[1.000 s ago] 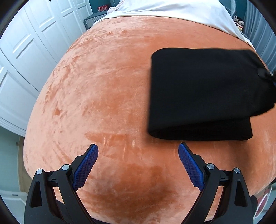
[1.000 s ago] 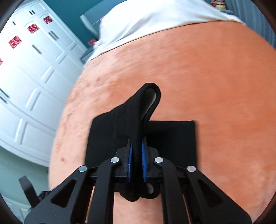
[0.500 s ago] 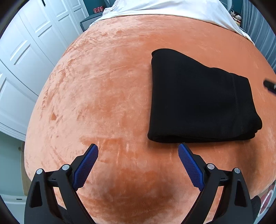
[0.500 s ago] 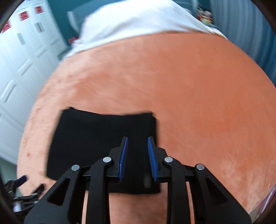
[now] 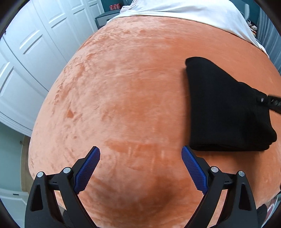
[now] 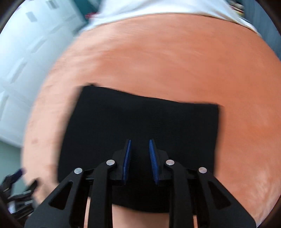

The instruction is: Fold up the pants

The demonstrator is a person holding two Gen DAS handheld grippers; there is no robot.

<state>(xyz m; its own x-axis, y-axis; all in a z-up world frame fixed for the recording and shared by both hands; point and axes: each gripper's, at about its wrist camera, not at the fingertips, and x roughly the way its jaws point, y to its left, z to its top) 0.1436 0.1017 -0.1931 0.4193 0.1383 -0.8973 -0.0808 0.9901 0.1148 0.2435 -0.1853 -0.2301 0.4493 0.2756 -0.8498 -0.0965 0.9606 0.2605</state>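
Lying folded on the bed (image 5: 133,98), the pants (image 5: 226,112) look done and need only patting, with the left hand-held gripper (image 5: 140,171) wide open and empty, the right hand-held gripper (image 6: 139,159) slightly open, holding nothing.

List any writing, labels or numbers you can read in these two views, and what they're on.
None can be read.
Pants: plain black, no label showing.
Red items on the far shelf: too small to read.
Both grippers: no markings.
The right wrist view is blurred.
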